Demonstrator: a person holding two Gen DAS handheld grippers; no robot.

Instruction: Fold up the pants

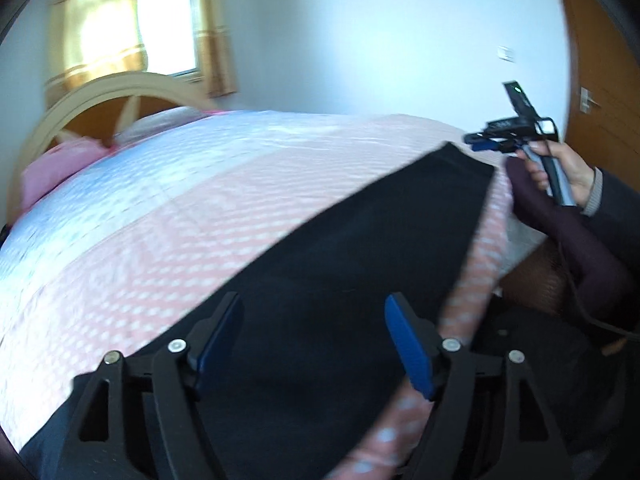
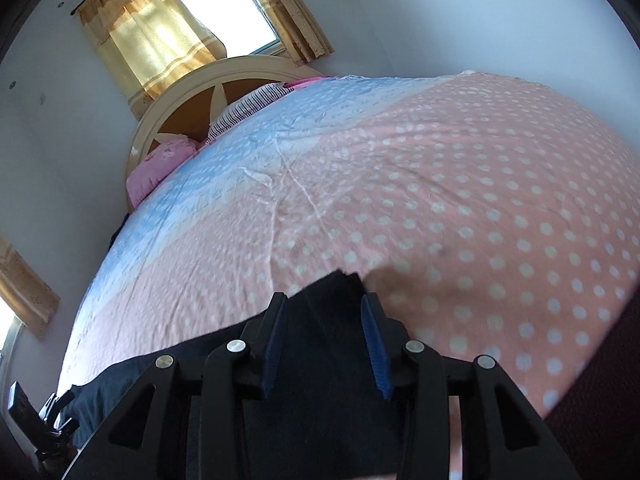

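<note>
Bedroom with white walls, a curtained window and a bed under a pink-and-blue dotted cover. From my left wrist view: the black pants lie flat along the near edge of the bed, running from under the camera toward the far right. My left gripper stands wide over the cloth, blue pads clear of it, nothing clamped. The right hand holds its tool just past the pants' far end. From my right wrist view: the right gripper is partly apart, black fabric between and below the pads; I see no pinch. A curved headboard and a pink pillow sit at the far end.
</note>
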